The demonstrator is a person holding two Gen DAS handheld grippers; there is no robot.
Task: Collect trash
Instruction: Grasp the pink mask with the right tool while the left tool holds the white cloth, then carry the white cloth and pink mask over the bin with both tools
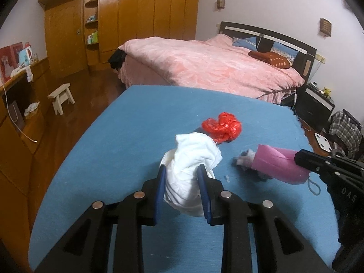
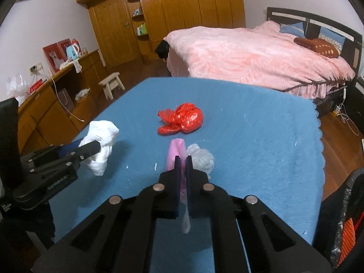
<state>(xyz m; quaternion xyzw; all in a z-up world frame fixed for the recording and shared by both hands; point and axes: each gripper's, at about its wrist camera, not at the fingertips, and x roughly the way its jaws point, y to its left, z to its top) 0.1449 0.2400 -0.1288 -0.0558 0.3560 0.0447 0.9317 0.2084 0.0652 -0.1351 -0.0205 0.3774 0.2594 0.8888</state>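
Note:
My left gripper is shut on a crumpled white bag and holds it above the blue cloth; it also shows in the right wrist view. My right gripper is shut on a thin pink plastic bag, seen from the side in the left wrist view. A grey-white wad lies at the pink bag's mouth on the cloth. A tied red plastic bag lies further back on the cloth, also in the left wrist view.
The blue cloth covers a table with a scalloped right edge. A pink bed stands behind it. A wooden desk, a small stool and wardrobes stand on the left. Small white scraps lie on the cloth.

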